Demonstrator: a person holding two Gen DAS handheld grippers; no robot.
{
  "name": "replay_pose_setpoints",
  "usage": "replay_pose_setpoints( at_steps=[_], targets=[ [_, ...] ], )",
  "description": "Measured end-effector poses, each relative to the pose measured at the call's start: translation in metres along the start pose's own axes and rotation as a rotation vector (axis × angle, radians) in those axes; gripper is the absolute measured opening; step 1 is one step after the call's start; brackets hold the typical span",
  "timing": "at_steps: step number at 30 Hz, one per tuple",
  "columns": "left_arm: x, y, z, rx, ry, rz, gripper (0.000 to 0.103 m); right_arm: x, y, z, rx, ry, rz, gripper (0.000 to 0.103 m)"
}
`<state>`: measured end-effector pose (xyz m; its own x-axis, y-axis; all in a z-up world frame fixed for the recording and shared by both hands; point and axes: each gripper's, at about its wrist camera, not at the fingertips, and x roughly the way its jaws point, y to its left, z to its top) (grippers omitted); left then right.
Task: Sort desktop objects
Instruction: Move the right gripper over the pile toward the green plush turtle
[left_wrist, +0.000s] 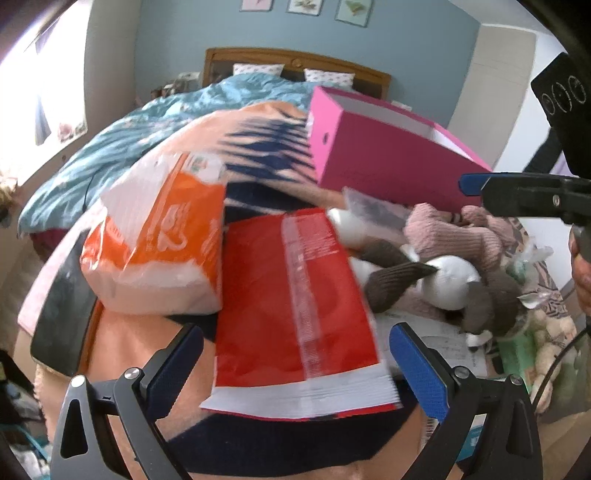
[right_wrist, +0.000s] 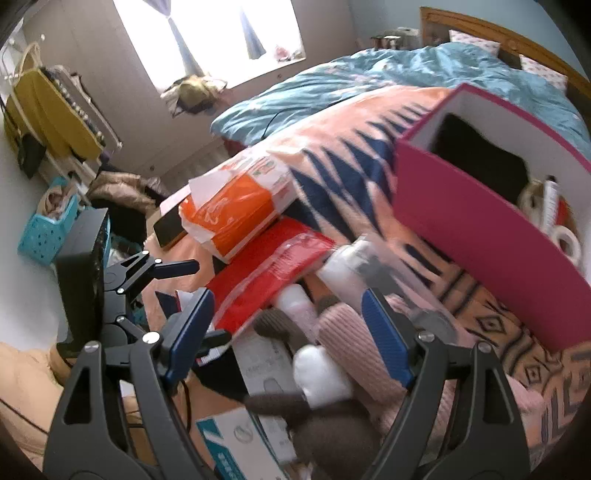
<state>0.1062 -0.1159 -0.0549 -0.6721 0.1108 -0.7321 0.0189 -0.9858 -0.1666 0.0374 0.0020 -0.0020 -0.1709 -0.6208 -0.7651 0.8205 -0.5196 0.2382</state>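
A home bedroom: a bed with wooden headboard and pillows at upper centre, framed pictures above, a clothes rack at upper left.

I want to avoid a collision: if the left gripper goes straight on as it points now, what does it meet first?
Most likely the red packet: it lies right between and ahead of the left gripper's open jaws. Depth is unclear.

No legible text; print on red packet blurred.
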Motion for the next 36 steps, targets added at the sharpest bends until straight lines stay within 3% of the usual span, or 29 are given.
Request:
replay_pose_setpoints(
  at_steps=[4, 8, 19, 26, 33, 36],
  targets=[
    [-0.013, -0.019, 0.005, 0.065, -0.035, -0.04, 0.102, -0.034, -0.011, -0.012, 0.042, -0.058, -0.039, 0.083],
    [-0.023, -0.049, 0.011, 0.15, -0.065, -0.145, 0.102, -0.07, -0.02, -0.033, 0.096, -0.11, -0.103, 0.083],
    [-0.03, -0.168, -0.004, 0.491, -0.031, -0.432, 0.102, -0.146, -0.045, -0.146, 0.354, -0.192, -0.291, 0.083],
    [-0.044, -0.21, -0.016, 0.629, -0.026, -0.519, 0.102, -0.181, -0.05, -0.212, 0.485, -0.272, -0.379, 0.083],
    [-0.055, -0.228, -0.028, 0.686, -0.007, -0.567, 0.102, -0.197, -0.042, -0.265, 0.573, -0.271, -0.48, 0.083],
    [-0.054, -0.241, -0.033, 0.713, 0.011, -0.586, 0.102, -0.195, -0.044, -0.281, 0.608, -0.268, -0.471, 0.083]
  ],
)
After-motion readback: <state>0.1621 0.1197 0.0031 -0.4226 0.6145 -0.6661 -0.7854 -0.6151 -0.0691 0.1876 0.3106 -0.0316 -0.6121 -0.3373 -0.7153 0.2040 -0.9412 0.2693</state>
